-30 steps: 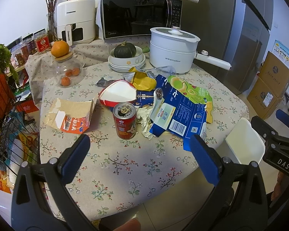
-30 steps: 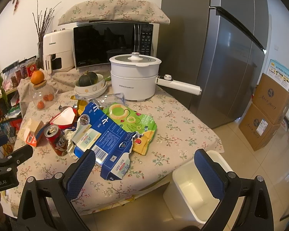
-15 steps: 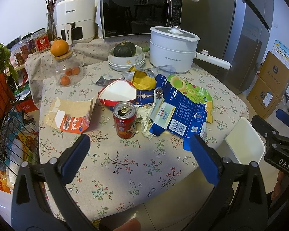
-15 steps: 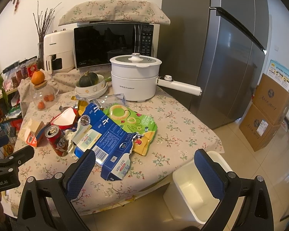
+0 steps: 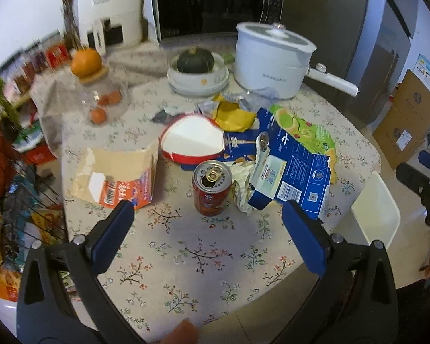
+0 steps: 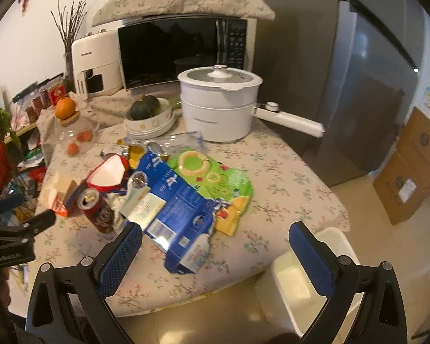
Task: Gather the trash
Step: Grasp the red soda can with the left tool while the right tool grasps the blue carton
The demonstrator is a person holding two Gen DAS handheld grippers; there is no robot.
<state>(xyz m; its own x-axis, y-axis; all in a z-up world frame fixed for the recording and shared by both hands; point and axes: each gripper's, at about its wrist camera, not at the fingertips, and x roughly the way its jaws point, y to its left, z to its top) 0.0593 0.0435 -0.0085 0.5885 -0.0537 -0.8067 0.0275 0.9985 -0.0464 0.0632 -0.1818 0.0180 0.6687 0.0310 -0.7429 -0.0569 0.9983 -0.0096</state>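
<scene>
Left gripper (image 5: 207,230): jaws spread wide, holding nothing, above the counter (image 5: 186,258) and near the can (image 5: 212,189).
Right gripper (image 6: 215,249): jaws spread, holding nothing, above the counter edge.
Trash: the can stands upright; blue carton (image 6: 175,209), green bag (image 6: 215,177) and torn box (image 5: 114,177) lie on the counter.
Bin (image 6: 295,286): on the floor beside the counter.

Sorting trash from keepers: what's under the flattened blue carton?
The blue carton lies over a green snack bag and crumpled paper beside the red can. The tablecloth shows around it; anything fully beneath stays hidden.
</scene>
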